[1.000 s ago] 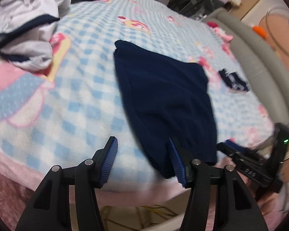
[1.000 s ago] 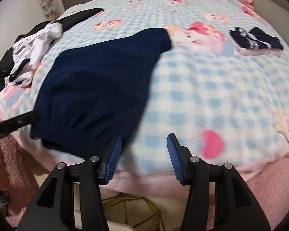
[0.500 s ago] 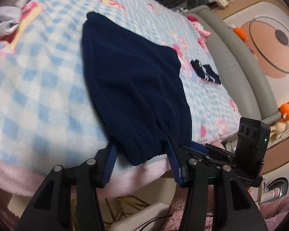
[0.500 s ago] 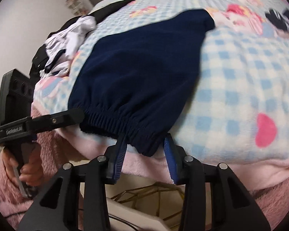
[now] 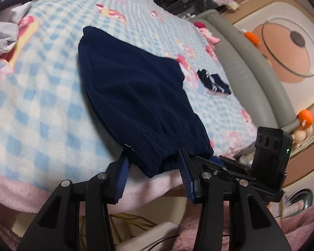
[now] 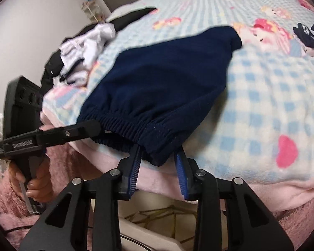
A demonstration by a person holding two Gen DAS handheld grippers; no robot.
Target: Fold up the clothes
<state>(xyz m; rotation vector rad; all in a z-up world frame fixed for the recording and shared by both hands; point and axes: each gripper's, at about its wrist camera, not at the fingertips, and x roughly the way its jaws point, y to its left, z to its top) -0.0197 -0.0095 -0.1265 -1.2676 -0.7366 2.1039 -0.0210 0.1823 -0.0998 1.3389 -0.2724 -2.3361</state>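
Observation:
A navy fleece garment (image 5: 136,96) (image 6: 167,79) lies flat on the blue checked blanket (image 5: 41,115). Its elastic waistband (image 6: 131,129) hangs over the near bed edge. My left gripper (image 5: 152,156) straddles one waistband corner. Its jaws are closing, with the bunched fabric between the blue pads (image 5: 121,175). My right gripper (image 6: 158,154) straddles the other corner. Its jaws are closing too, and the fabric hangs between its pads (image 6: 181,171). Each view shows the other gripper from the side: the left gripper (image 6: 92,127) and the right gripper (image 5: 214,159).
A white-and-navy clothes pile (image 5: 8,16) (image 6: 88,46) lies at the far left of the bed. A small dark striped item (image 5: 214,83) (image 6: 309,35) lies at the right. A grey padded bed frame (image 5: 245,67) runs along the far side. A hand (image 6: 37,179) holds the left gripper's handle.
Both grippers have swung onto the waistband's two corners and their jaws have narrowed. The waistband now bunches between the fingers, and the views have tilted a little.

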